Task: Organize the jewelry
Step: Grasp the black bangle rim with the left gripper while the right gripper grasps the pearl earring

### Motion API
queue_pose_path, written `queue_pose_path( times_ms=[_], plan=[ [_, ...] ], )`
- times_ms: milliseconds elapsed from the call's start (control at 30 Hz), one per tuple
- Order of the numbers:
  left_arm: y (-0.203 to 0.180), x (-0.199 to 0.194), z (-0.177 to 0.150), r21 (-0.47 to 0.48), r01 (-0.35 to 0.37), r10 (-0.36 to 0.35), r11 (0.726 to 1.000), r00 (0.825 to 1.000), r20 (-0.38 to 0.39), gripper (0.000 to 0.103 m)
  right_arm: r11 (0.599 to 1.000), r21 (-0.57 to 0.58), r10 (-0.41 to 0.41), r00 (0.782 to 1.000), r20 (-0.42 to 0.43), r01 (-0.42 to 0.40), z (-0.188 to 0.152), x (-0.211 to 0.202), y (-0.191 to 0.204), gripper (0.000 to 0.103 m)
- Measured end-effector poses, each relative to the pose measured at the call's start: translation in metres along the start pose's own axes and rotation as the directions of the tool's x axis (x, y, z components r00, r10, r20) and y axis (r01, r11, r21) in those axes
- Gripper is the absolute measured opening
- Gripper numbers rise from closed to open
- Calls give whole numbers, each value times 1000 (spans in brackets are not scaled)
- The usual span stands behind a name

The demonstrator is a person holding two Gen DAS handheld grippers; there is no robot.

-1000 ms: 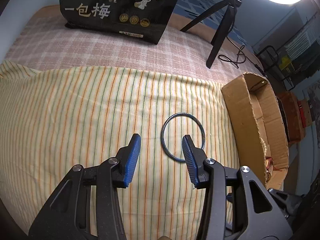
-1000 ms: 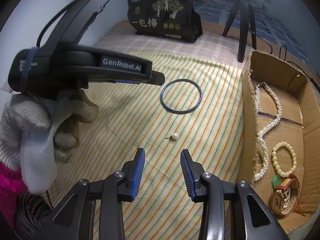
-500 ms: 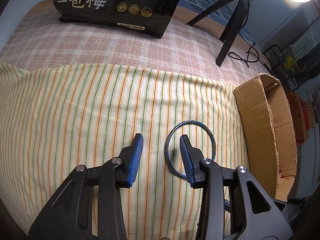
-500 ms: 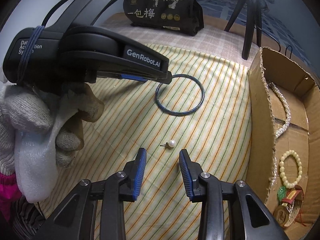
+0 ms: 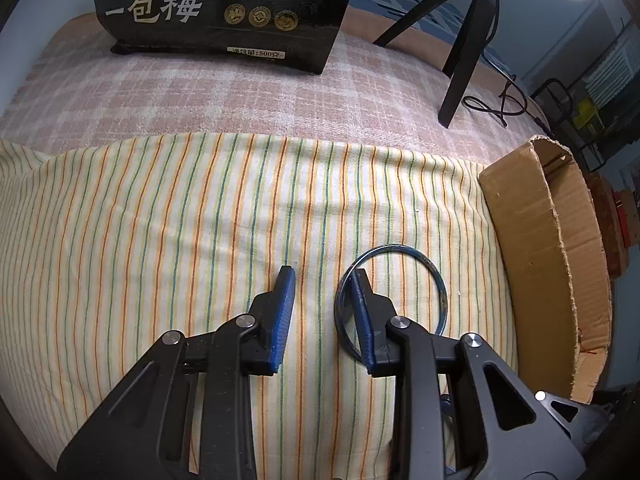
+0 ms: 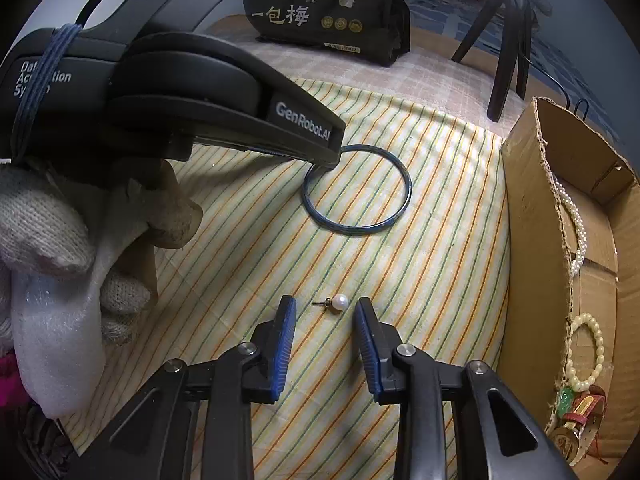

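A thin blue bangle [image 5: 437,276] [image 6: 360,232] lies flat on the striped cloth [image 5: 160,220]. My left gripper [image 5: 322,280] [image 6: 326,162] points down at it with its jaws closing. Its right finger stands inside the ring and its left finger outside, so the bangle's left rim lies between them, and the left pad is still clear of it. A pearl stud earring [image 6: 340,303] rests on the cloth just ahead of my right gripper [image 6: 325,307], in the gap between its closing fingertips, untouched. A gloved hand [image 6: 40,232] holds the left gripper.
A cardboard box [image 5: 540,240] [image 6: 528,220] stands at the right with a pearl necklace [image 6: 576,224], a bead bracelet [image 6: 588,352] and other pieces inside. A black printed bag [image 5: 224,4] and a tripod [image 5: 468,40] stand at the back on the checked cover.
Both grippers have sunk toward the cloth and their jaws have narrowed. The left one has come over the bangle's left rim. The right one has drawn close to the earring.
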State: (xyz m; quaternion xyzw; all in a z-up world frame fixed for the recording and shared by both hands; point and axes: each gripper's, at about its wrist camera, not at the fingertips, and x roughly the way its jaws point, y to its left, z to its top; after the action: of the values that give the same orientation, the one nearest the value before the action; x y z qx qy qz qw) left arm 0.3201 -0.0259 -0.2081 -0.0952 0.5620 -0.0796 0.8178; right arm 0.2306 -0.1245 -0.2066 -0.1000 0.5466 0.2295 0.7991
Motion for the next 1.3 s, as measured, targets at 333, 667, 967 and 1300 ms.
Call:
queue_pose_path(
  times_ms=[333,667,967,1300],
  plan=[
    [-3,4,2,-2,-33,33,999,999,25,6,1000,-1,-26,1000,13,26,-3,2,0,19],
    [15,-8,1,-50,-21,22,999,999,32,1,1000,15,-14,1000,22,13,-4,-3,-5,15],
    [33,-42,-1,-81,5,2,997,996,86,1,998,52,19,997,78,-23,-5,-31,-12,15],
    [34,-87,-7,-64,48,-38,997,988,151,1,997,66,25,987,161,-36,-8,-69,-14,15]
  ],
)
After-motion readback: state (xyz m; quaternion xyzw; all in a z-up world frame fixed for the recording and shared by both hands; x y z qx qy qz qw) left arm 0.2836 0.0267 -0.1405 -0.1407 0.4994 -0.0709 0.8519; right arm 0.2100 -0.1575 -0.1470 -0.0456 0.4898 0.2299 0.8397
